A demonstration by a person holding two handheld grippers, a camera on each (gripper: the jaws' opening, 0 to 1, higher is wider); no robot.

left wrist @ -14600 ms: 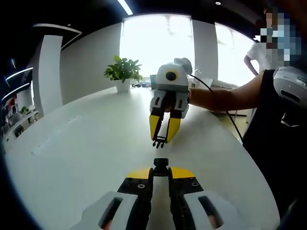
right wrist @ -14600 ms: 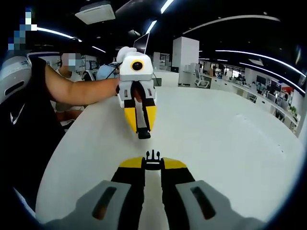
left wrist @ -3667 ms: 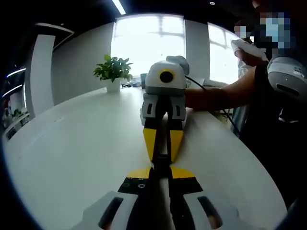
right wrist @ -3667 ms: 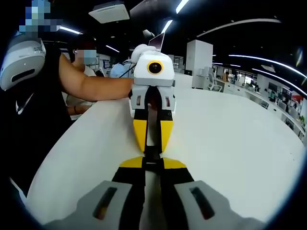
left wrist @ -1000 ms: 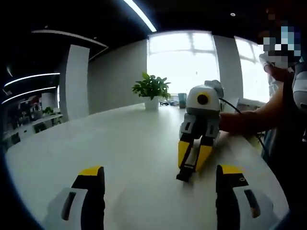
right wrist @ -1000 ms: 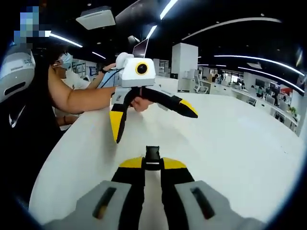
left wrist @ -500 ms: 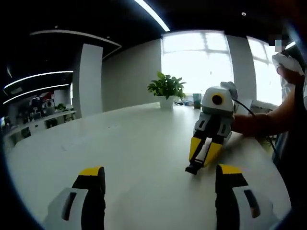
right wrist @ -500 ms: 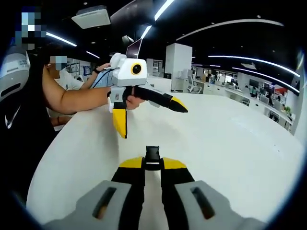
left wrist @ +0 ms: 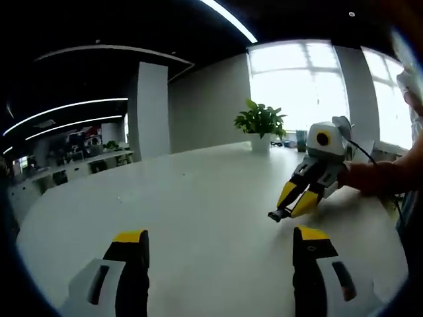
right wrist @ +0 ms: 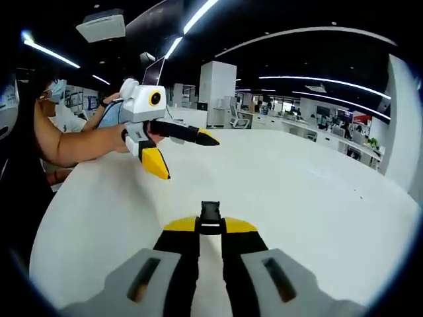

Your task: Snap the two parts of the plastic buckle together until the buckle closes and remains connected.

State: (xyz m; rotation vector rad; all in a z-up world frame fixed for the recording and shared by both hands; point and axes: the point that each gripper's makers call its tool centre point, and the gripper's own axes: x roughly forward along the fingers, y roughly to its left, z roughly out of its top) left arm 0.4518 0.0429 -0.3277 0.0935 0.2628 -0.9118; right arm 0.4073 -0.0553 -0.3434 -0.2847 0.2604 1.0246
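The right gripper (right wrist: 210,228) has its jaws clamped on the black buckle (right wrist: 210,216), above the white tabletop (right wrist: 297,191). The left gripper (left wrist: 220,246) has its jaws wide apart, holding nothing. Since a second ago it has drawn farther away from the right gripper.

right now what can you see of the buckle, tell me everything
The buckle is small, black and looks like plastic. In the right gripper view it sticks out past the tips of the right gripper, whose yellow-tipped jaws are shut on it, above the white table. In the left gripper view it shows as a dark bit at that gripper's tips, low over the table. Whether both halves are joined is too small to tell. The left gripper is open, apart from it.
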